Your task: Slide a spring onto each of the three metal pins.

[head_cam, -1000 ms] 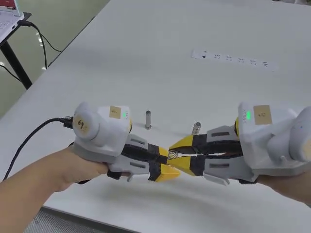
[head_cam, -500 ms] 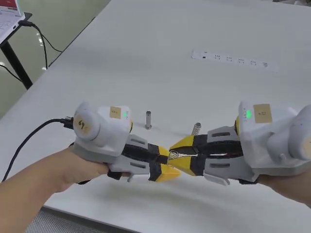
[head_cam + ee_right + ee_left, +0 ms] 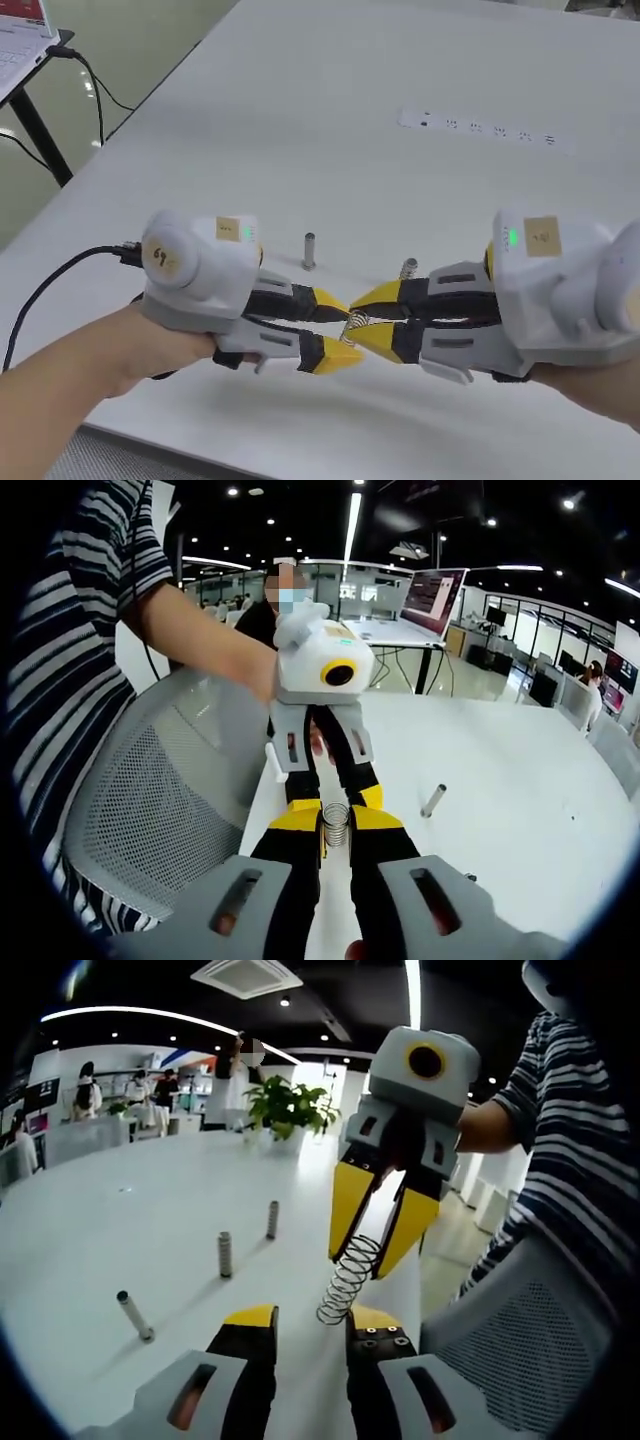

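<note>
- Yellow-tipped right gripper (image 3: 337, 818) is closed on the spring (image 3: 346, 1278). It pinches one end, and the rest of the coil sticks out free above the table (image 3: 300, 120).
- Left gripper (image 3: 312, 1317) faces it tip to tip with its jaws parted by a moderate gap. The spring's free end hangs between them, and I see no grip on it there.
- The step in hand looks to me like a hand-over or re-grip, so the spring can go onto the bare pin (image 3: 309, 250). That pin stands upright on the table just beyond the grippers.
- A second pin (image 3: 407, 268), near the right gripper, already wears a spring. The third pin (image 3: 272, 1219) looks ridged, but it is too small to say whether it is covered.
- To do this well, close the left jaws lightly on the side of the coil near its middle. That way the bore stays open and the turns are not crushed.
- Keep the right jaws clamped until the left grip is firm, because a loose spring could flick away.
- Then hold the spring upright in line with the bare pin, with its lower end clear of the jaws. Lower it over the pin's tip and let go only once a few turns are on.
</note>
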